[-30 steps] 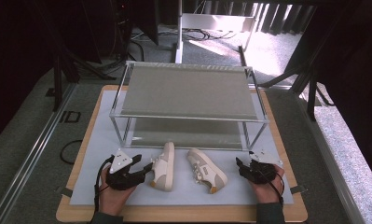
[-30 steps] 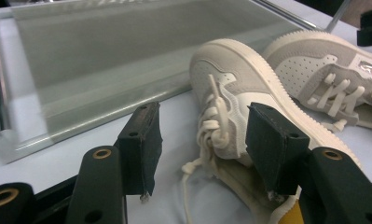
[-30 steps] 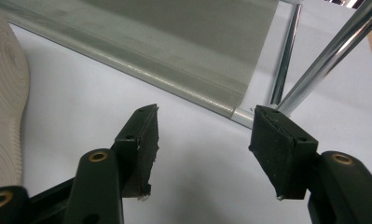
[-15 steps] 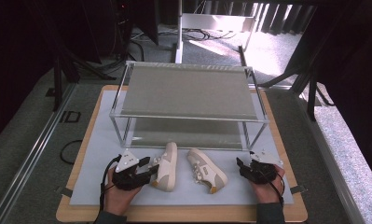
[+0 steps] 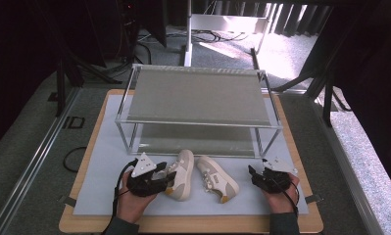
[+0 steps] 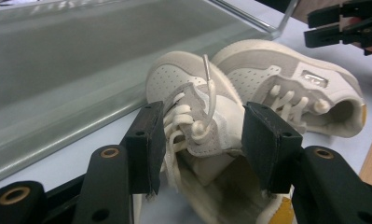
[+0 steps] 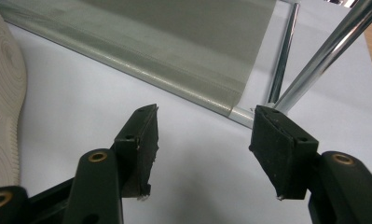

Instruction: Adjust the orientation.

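Now the two-tier metal shoe rack (image 5: 198, 95) stands at the back of your tabletop (image 5: 85, 215), and two cream sneakers lie just before it. Your left gripper (image 6: 200, 135) straddles the left sneaker (image 6: 193, 112) at its tongue, fingers (image 6: 144, 144) having just opened slightly around it. Your right gripper (image 7: 204, 149) rests beside the right sneaker (image 5: 217, 178), fingers spread on nothing.

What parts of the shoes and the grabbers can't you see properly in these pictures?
- Left shoe, left gripper view: its heel runs off the bottom edge, and the left gripper covers its sides.
- Right shoe, right gripper view: the left edge cuts it off, leaving a strip of sole.
- Right gripper, high view: too small to tell how its jaws stand.
- Rack lower shelf, high view: mostly hidden under the top shelf.
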A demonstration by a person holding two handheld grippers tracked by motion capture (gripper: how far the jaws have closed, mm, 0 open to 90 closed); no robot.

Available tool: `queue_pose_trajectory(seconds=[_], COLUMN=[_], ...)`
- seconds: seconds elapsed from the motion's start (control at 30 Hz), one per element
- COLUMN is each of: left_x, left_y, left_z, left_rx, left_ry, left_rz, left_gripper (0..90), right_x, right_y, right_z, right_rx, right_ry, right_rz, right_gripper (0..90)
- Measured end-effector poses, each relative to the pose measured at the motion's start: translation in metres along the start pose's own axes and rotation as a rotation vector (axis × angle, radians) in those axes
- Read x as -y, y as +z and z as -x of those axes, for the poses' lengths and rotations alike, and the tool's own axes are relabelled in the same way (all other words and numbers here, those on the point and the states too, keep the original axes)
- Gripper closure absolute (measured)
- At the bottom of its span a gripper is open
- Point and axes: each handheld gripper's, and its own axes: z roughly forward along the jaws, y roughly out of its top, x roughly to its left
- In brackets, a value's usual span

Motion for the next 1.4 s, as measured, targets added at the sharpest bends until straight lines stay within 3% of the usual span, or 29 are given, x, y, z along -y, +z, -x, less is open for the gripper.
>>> queue_pose_trajectory(seconds=[0.2, 0.37, 0.47, 0.83, 0.93, 1.13, 1.4], left_x=[-0.008, -0.01, -0.011, -0.006, -0.004, 0.002, 0.004], left_y=[0.004, 0.009, 0.009, -0.005, -0.005, 0.003, 0.008], left_z=[0.012, 0.014, 0.015, 0.002, -0.002, -0.003, -0.005], left_rx=[-0.04, -0.011, -0.022, -0.042, -0.039, -0.036, -0.049], left_ry=[0.06, 0.056, 0.065, 0.005, -0.005, 0.016, 0.004], left_rz=[-0.02, -0.02, -0.02, 0.002, -0.019, -0.081, -0.099], left_gripper=[47.8, 47.5, 45.7, 50.0, 53.3, 58.5, 62.0], right_x=[0.0, 0.0, 0.0, 0.001, 0.001, 0.001, 0.001], right_y=[0.0, 0.0, -0.001, -0.001, -0.001, -0.001, -0.001], right_z=[-0.001, -0.001, 0.0, 0.002, 0.002, 0.002, 0.003], right_rx=[-0.002, -0.001, 0.0, 0.005, 0.006, 0.008, 0.013], right_ry=[-0.003, -0.004, 0.0, 0.004, 0.003, 0.001, 0.001], right_rz=[-0.001, 0.001, 0.005, 0.007, 0.006, 0.006, 0.006], right_gripper=[41.3, 41.3, 41.3, 41.3, 41.3, 41.2, 41.2])
